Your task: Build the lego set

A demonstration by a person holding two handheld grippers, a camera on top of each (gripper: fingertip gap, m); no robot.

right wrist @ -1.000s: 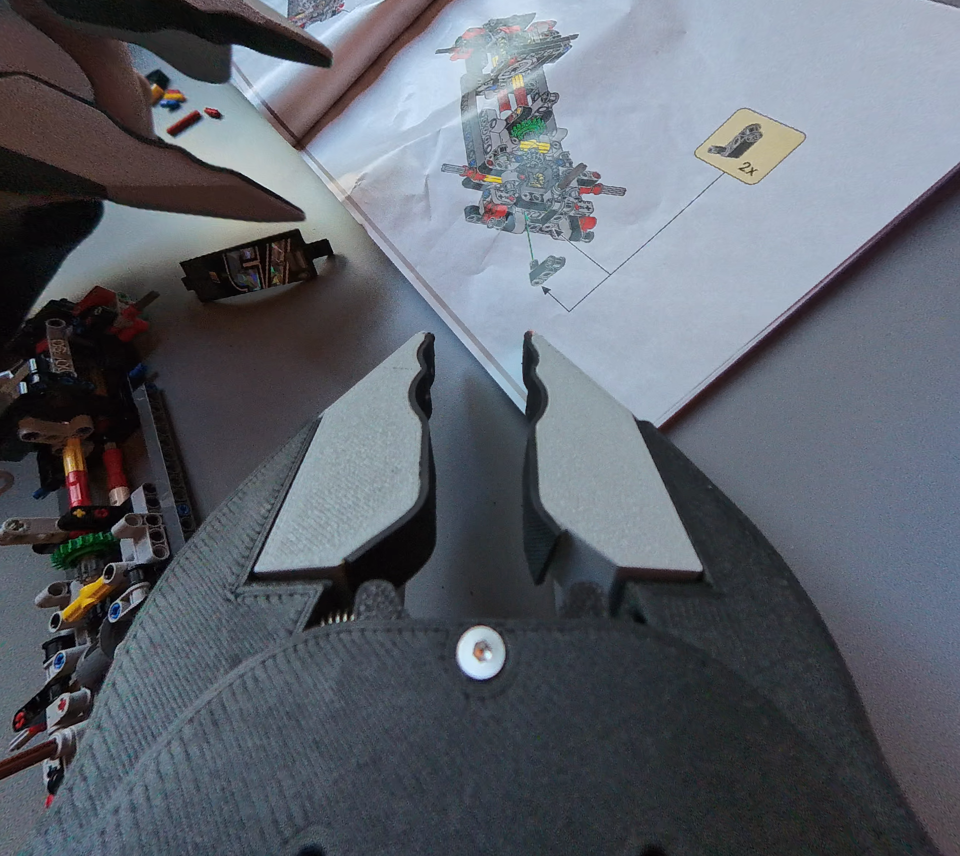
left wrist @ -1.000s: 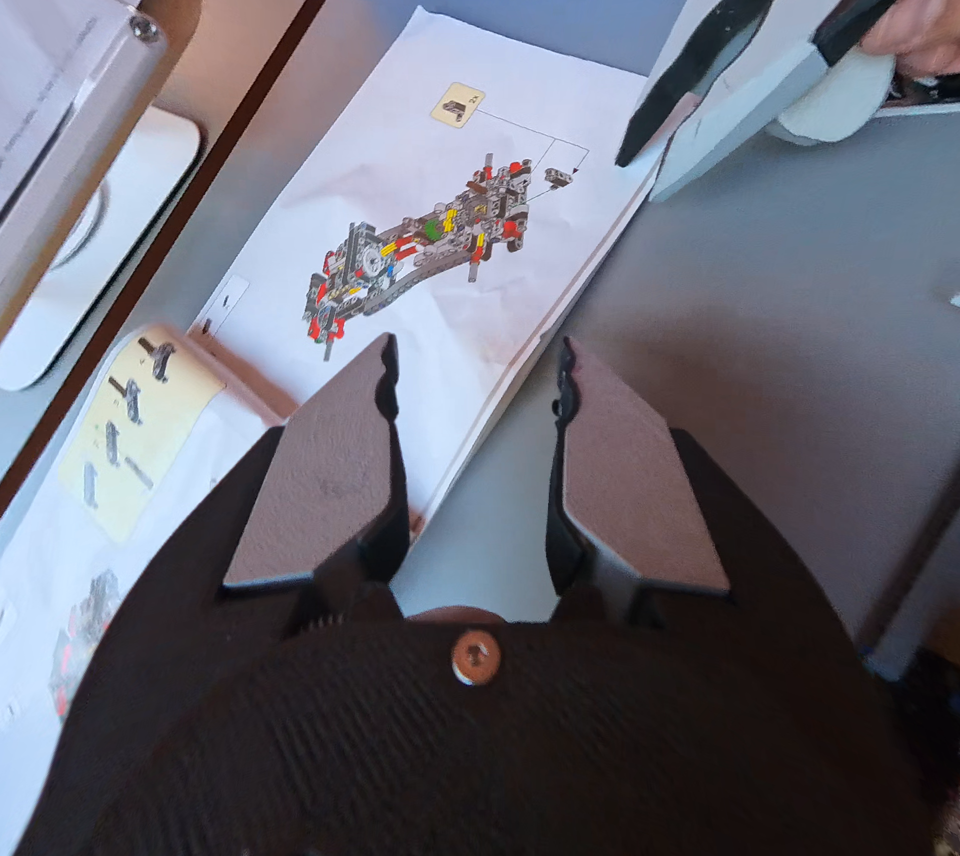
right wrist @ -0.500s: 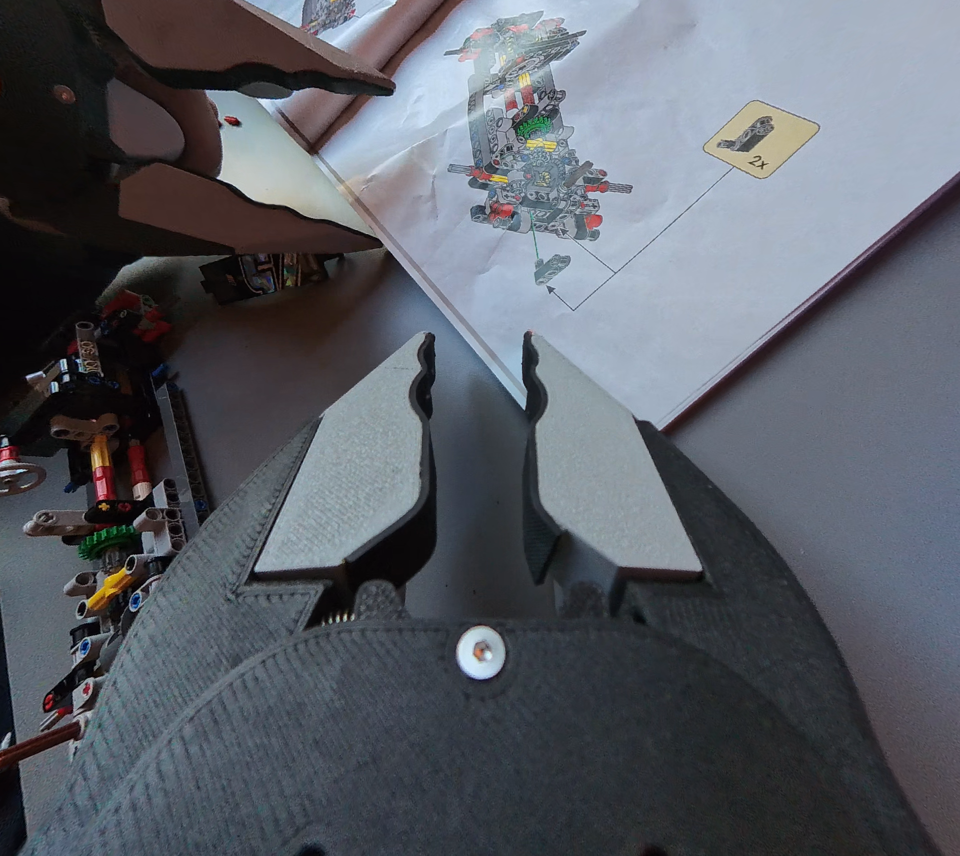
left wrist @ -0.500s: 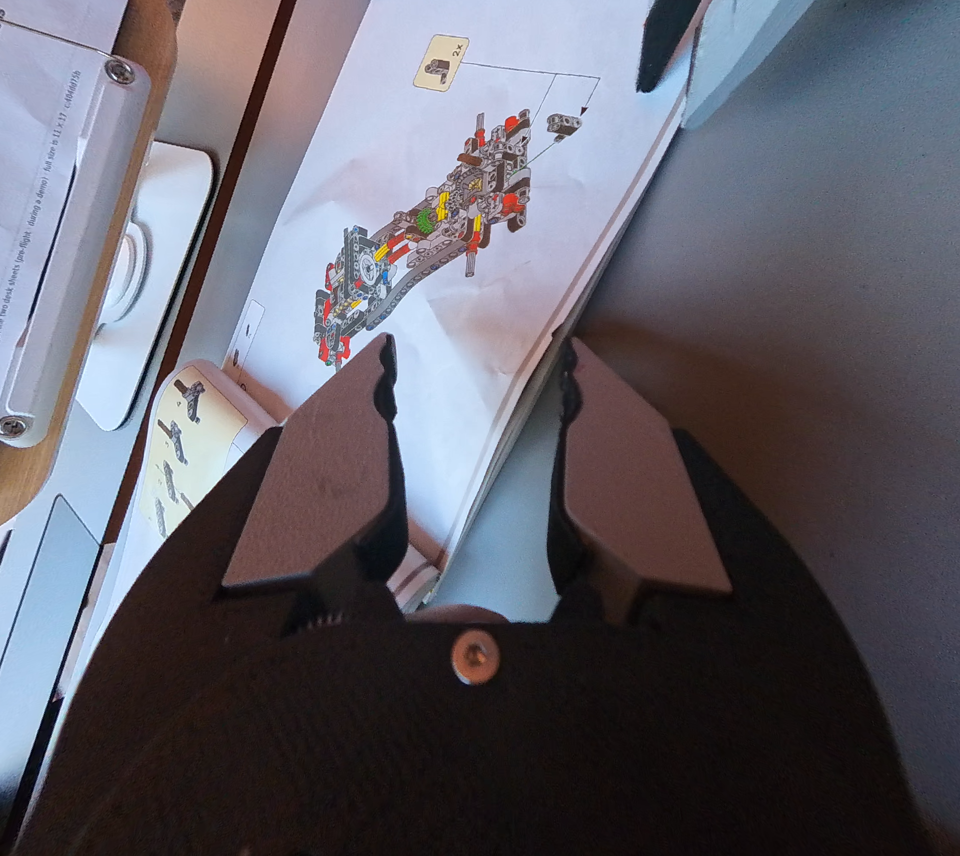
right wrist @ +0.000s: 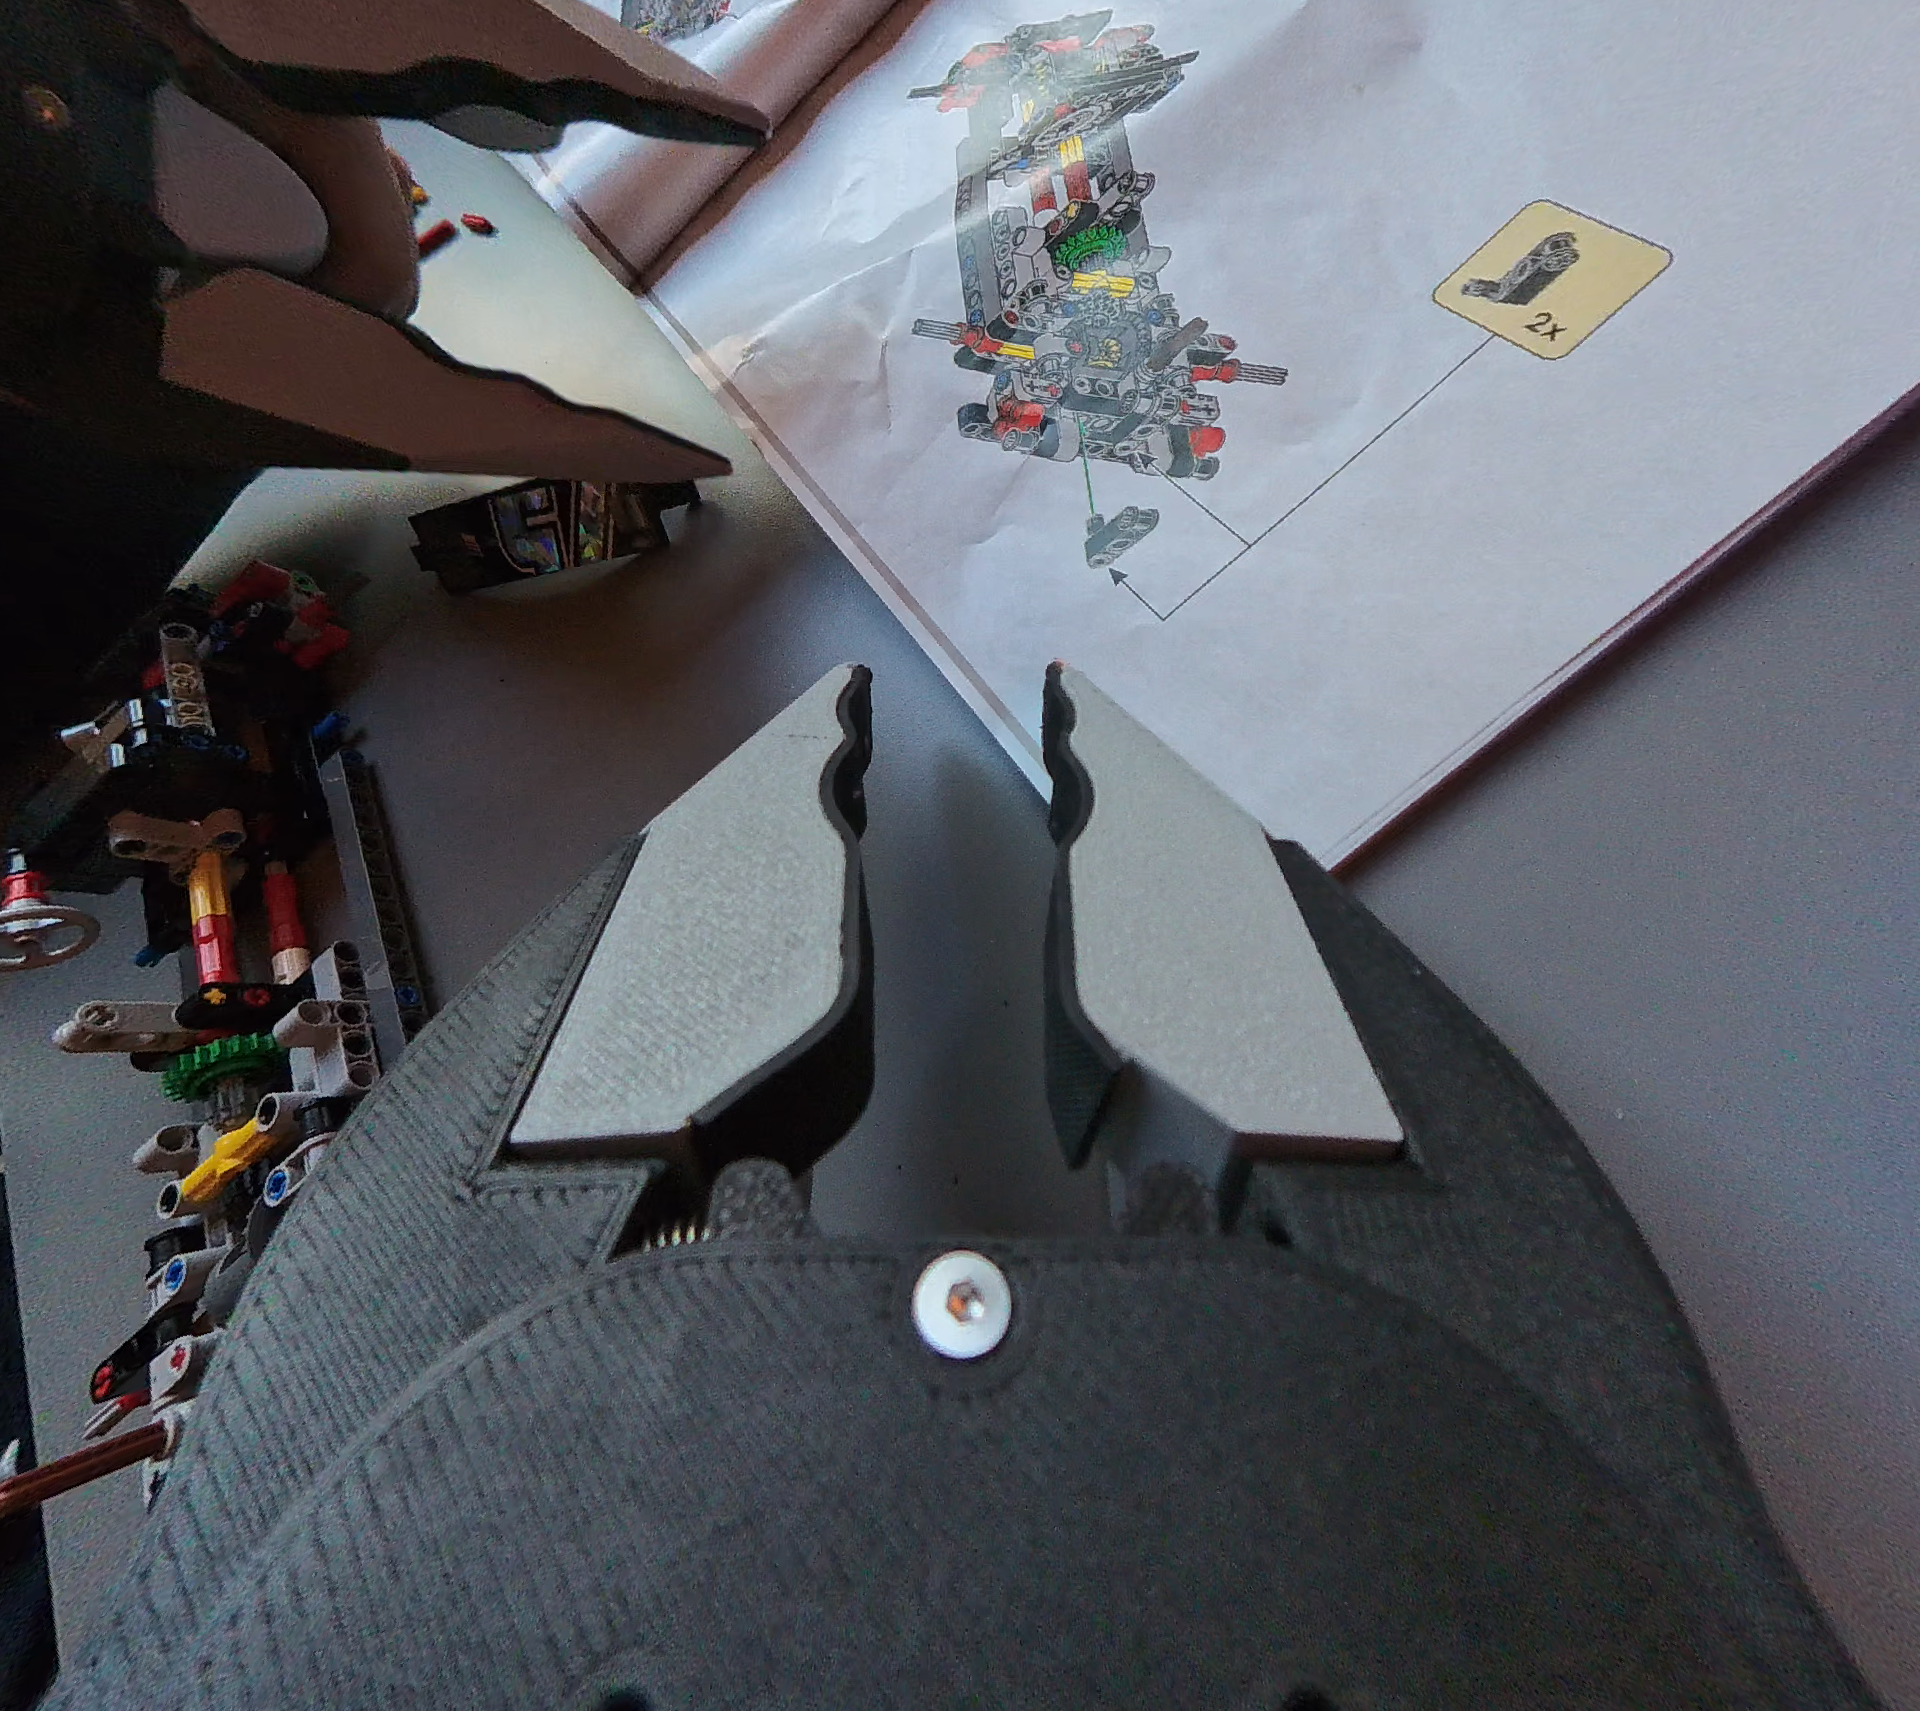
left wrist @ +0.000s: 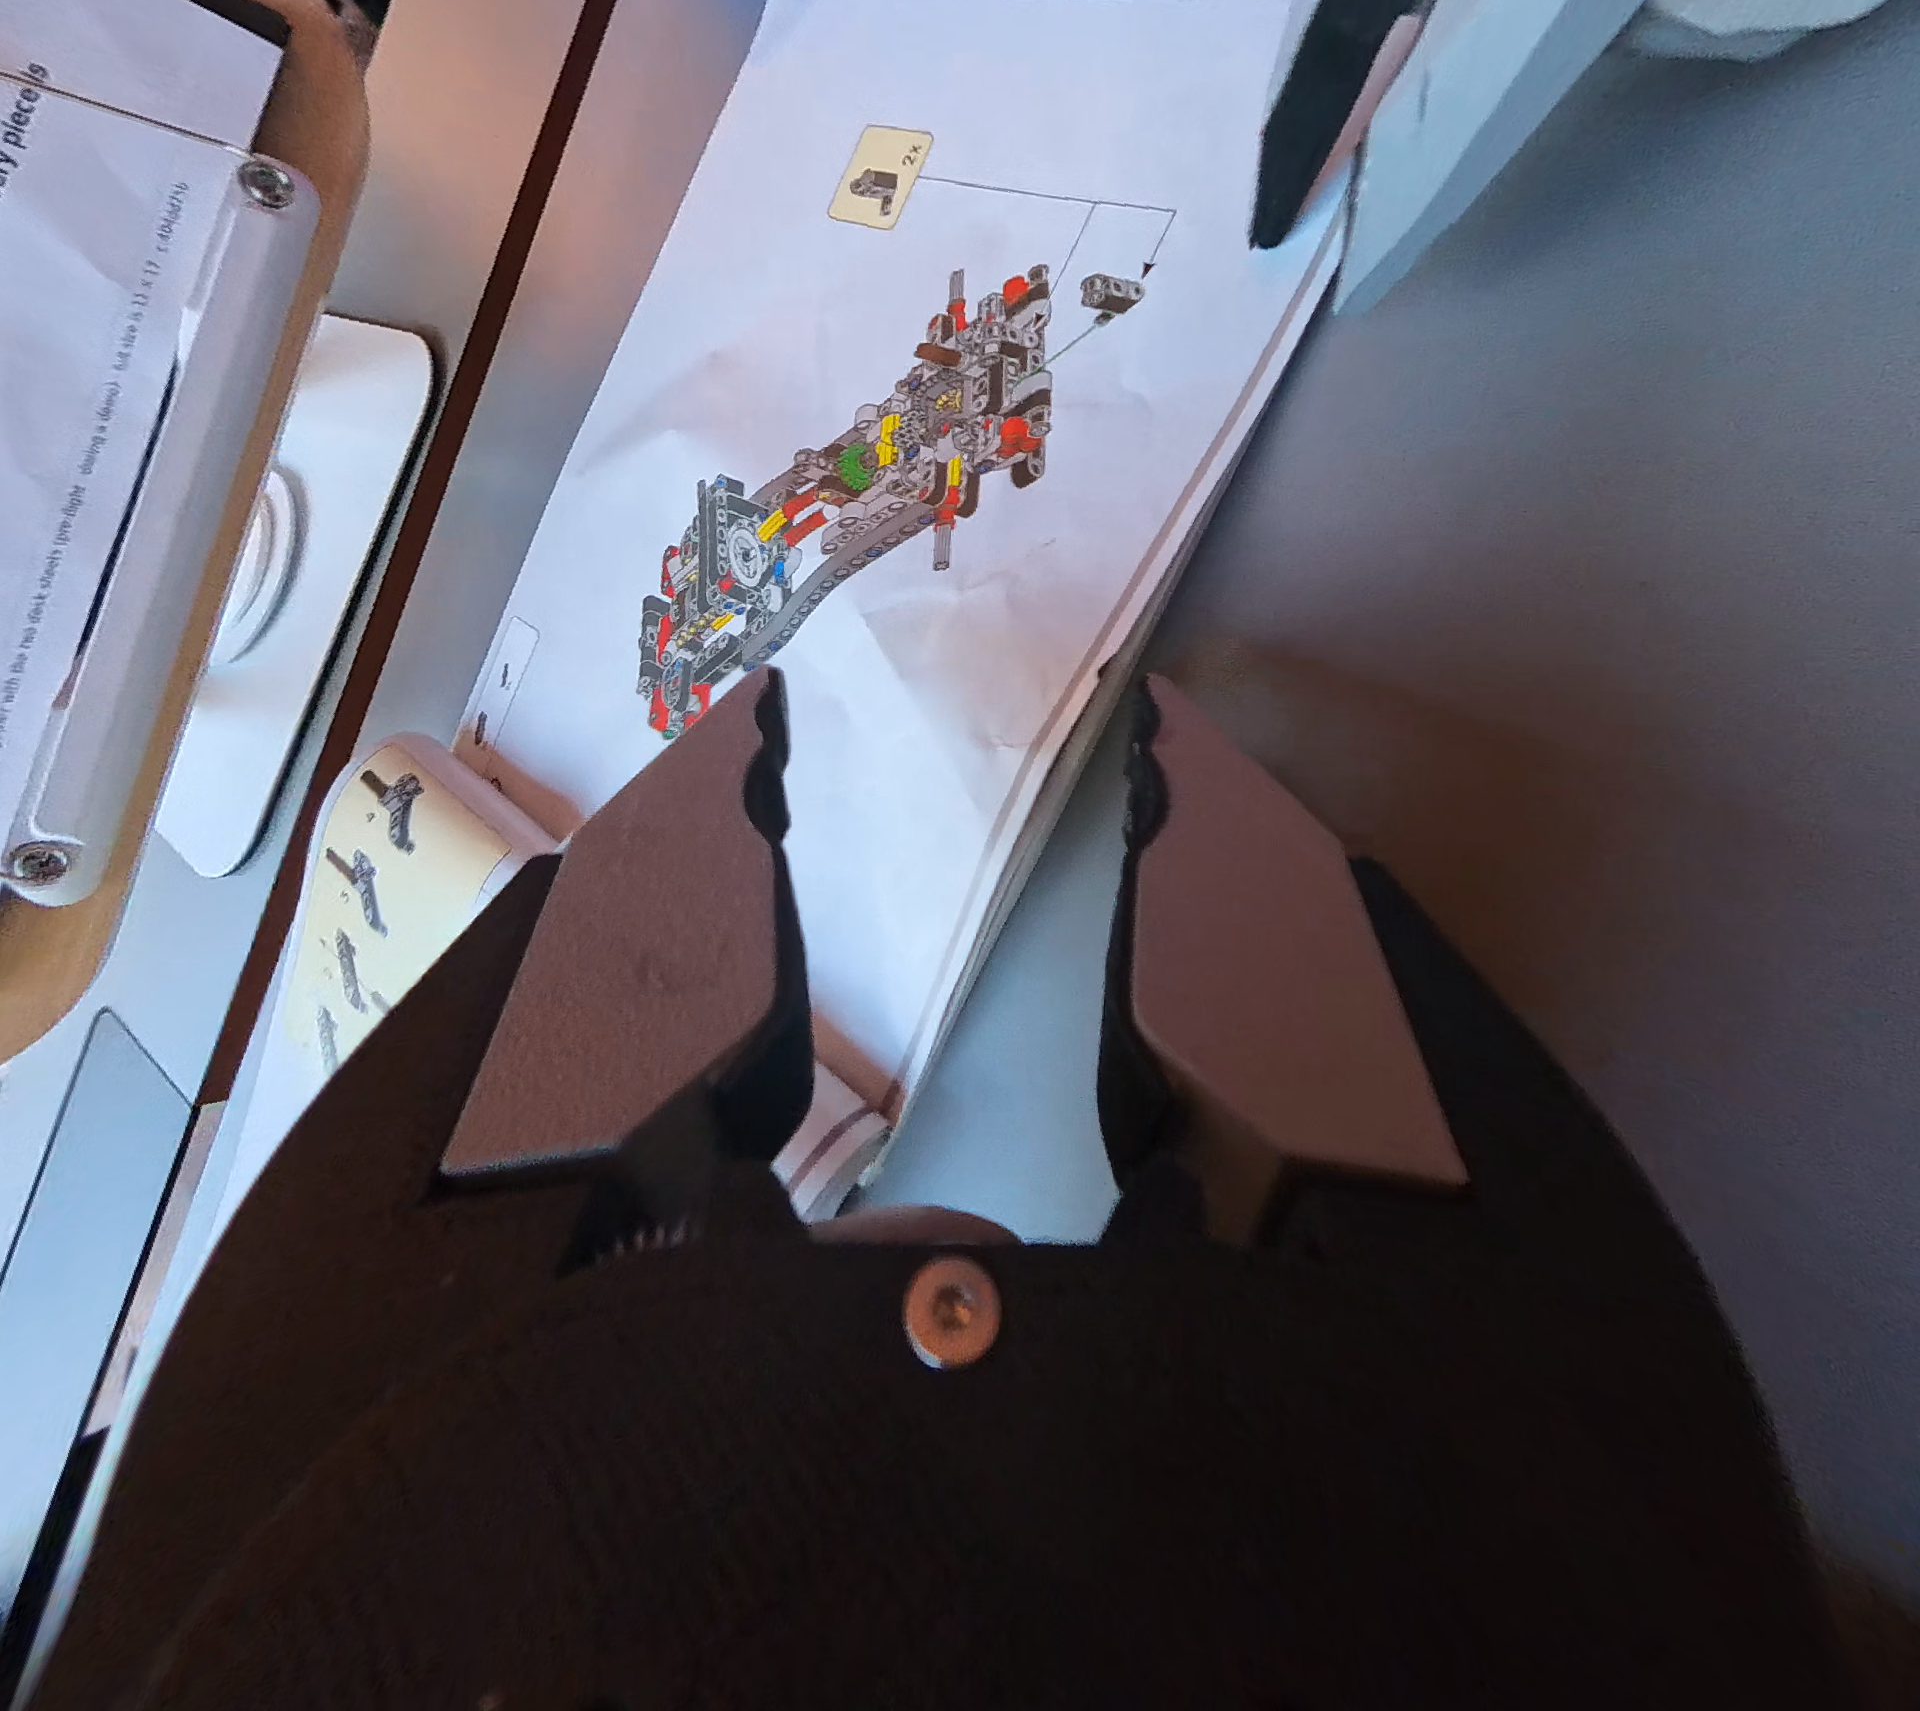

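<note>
Where the grey matte tabletop [right wrist: 1662, 1090] fills both views, the largest item on it is an open white paper instruction booklet [right wrist: 1351, 103], lying flat with a printed colour diagram of a brick model on its right-hand page. To the left of the booklet in the right wrist view lies a partly built multicoloured plastic brick assembly [right wrist: 229, 934] with red, yellow and green parts, and just beyond it a small black brick panel with a shiny sticker [right wrist: 540, 534].

The left gripper [left wrist: 956, 705], black with brown finger plates, has its jaws spread wide and bare, straddling the near edge of the booklet; whether a finger touches the paper cannot be told. The right gripper [right wrist: 956, 685], dark grey with light grey finger plates, has its jaws partly open and bare, poised over the tabletop just beside the booklet's near edge.

A few small red loose pieces [right wrist: 457, 227] lie on the table beyond the left gripper.
</note>
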